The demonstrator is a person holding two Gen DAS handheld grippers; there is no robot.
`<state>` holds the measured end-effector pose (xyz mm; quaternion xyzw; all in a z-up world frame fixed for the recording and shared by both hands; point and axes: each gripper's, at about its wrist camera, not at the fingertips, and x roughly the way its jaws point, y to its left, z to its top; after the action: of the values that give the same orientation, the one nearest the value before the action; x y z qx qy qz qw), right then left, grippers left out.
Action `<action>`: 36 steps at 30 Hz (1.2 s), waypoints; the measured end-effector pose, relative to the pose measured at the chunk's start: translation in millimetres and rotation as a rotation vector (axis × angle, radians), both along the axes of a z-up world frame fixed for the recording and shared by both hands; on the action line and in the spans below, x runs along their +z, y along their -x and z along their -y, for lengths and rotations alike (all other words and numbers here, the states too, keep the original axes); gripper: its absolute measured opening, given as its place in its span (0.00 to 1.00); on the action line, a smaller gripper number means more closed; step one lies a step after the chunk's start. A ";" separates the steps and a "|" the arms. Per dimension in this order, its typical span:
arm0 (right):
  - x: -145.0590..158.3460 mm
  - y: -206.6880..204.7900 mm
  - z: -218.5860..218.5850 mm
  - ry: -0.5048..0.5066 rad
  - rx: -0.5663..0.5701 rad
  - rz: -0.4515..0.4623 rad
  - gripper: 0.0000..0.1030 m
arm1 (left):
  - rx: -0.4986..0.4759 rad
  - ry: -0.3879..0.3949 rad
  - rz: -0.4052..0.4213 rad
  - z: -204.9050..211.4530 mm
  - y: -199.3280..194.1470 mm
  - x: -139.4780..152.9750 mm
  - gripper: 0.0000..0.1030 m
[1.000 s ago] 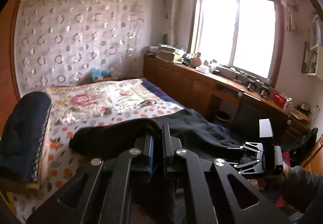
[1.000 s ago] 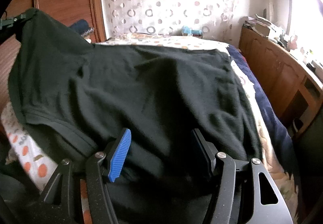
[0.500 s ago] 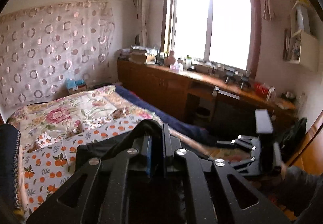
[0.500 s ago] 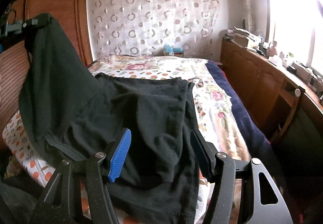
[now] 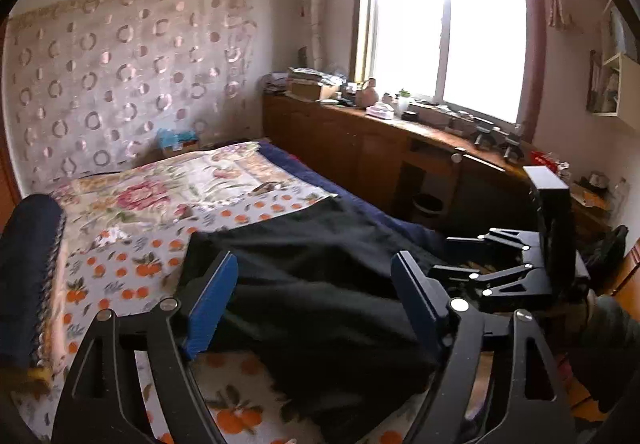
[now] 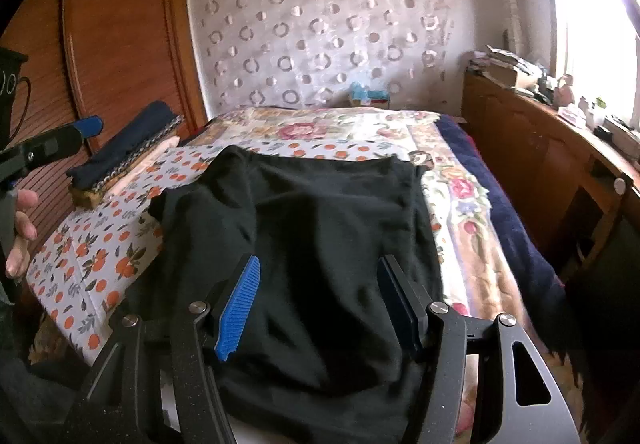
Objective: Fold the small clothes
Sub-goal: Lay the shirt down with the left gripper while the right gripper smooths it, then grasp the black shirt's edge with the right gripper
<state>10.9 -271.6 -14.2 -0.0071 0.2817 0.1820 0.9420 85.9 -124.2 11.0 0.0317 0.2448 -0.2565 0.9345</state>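
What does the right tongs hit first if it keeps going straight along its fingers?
Most likely the black garment. The right tongs is open, and the cloth, spread on the bed, fills the gap between its fingers. Depth is unclear in the fisheye view; the cloth may already be just under the tips.

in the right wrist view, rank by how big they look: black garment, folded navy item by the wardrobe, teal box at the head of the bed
1. black garment, though it lies nearest the camera
2. folded navy item
3. teal box, farthest away, so true size is unsure
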 end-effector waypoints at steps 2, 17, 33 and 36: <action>-0.8 -2.3 -10.5 0.008 0.025 -0.007 0.61 | 0.014 -0.006 -0.008 -7.4 1.7 -5.4 0.78; -11.5 0.0 -63.7 0.090 0.213 -0.069 0.61 | 0.141 0.030 -0.024 -65.7 13.2 -27.6 0.78; -13.5 -22.6 -56.5 0.130 0.156 -0.097 0.11 | 0.194 0.052 -0.031 -90.8 10.1 -35.6 0.78; 4.8 -9.0 -52.1 0.095 0.140 -0.037 0.10 | 0.179 0.051 -0.043 -85.7 8.5 -39.2 0.78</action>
<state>19.9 -219.6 -9.3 -0.0682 0.3064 0.2342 0.9201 77.4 -38.5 -28.2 -0.0196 0.2602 -0.1789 0.9486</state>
